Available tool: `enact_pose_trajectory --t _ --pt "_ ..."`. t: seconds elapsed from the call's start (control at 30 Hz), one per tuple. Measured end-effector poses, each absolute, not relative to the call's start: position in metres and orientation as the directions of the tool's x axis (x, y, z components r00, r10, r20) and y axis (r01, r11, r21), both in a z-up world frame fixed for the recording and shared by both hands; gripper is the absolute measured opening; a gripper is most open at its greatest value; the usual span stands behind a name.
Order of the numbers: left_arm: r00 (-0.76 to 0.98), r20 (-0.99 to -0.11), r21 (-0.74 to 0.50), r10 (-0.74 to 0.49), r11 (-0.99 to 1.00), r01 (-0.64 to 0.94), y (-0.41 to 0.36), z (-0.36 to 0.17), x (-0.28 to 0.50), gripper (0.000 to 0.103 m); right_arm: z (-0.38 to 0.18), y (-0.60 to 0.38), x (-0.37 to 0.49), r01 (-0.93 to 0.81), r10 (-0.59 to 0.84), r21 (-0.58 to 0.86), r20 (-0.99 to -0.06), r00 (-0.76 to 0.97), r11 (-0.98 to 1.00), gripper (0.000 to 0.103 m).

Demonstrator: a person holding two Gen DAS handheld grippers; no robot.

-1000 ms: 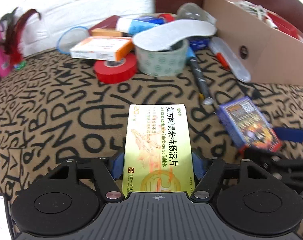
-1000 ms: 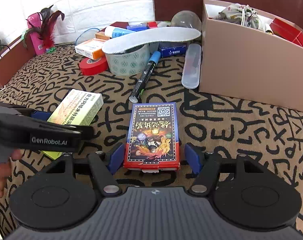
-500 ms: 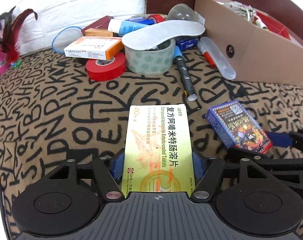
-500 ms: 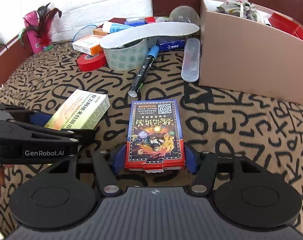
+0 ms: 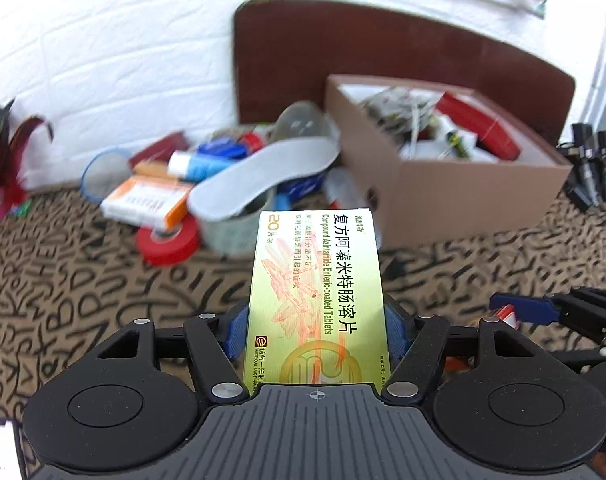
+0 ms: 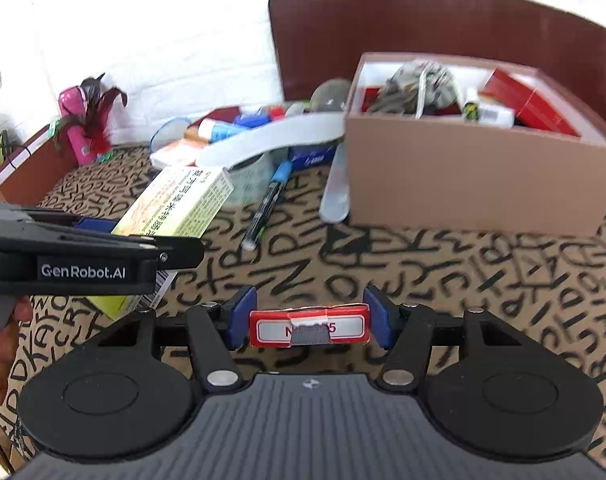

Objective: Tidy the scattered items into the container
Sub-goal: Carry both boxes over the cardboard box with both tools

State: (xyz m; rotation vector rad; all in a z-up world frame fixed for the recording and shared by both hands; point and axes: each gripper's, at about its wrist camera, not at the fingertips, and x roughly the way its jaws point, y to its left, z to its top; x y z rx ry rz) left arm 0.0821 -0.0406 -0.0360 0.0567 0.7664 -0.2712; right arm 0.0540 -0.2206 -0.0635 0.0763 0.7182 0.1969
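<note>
Item one: our left gripper [image 5: 317,320], jaws clamped on the flat yellow-green cardboard tablet box [image 5: 317,300], held above the brown letter-patterned cloth [image 5: 83,288]

Item two: our right gripper [image 6: 309,324], jaws clamped on the red-ended card pack [image 6: 309,327], seen end-on and raised off the cloth

Item three: the open tan cardboard container [image 6: 475,176], ahead and to the right, already holding red boxes and a grey bundle

Step in hand, as we judge it: carrying both items toward the container. Next move calls for bringing each over the rim and parting the jaws inside

Remaining on the cloth: white foam insole [image 5: 263,176], red tape roll [image 5: 169,238], blue-capped black marker [image 6: 269,204]
</note>
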Motion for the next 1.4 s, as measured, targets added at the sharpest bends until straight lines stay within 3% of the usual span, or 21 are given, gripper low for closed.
enact_pose_trajectory --t 0.73,0.9,1.1,1.13,1.23,1.27,1.4 --pt "0.702 -0.576 -0.124 -0.419 0.893 0.432 -0.151 0.061 0.163 0.067 0.037 -0.339 0.084 -0.053 0.08 0.076 -0.426 0.901 0.996 0.063" --pt "0.702 -0.581 -0.118 -0.412 0.896 0.428 -0.173 0.062 0.199 0.067 0.062 -0.364 0.117 -0.009 0.031 0.063 -0.372 0.928 0.998 0.063" --pt "0.693 -0.595 -0.126 -0.407 0.899 0.42 -0.192 0.04 0.242 0.068 0.051 -0.392 0.174 0.031 0.009 0.107 -0.359 0.933 0.994 0.064" --pt "0.691 -0.594 -0.127 -0.412 0.896 0.425 -0.194 0.034 0.247 0.08 0.045 -0.395 0.183 0.043 0.001 0.117 -0.35 0.937 0.992 0.064" --pt "0.703 -0.606 -0.093 -0.372 0.911 0.402 -0.195 0.013 0.255 0.092 0.02 -0.4 0.206 0.084 -0.044 0.081 -0.4 0.915 0.993 0.071" --pt "0.708 -0.605 -0.088 -0.365 0.914 0.396 -0.192 0.008 0.255 0.095 0.012 -0.401 0.209 0.092 -0.051 0.076 -0.422 0.905 0.993 0.08" --pt "0.669 -0.642 -0.152 -0.374 0.918 0.367 -0.178 -0.01 0.26 0.096 -0.006 -0.4 0.199 0.12 -0.1 0.013 -0.456 0.884 0.993 0.082"
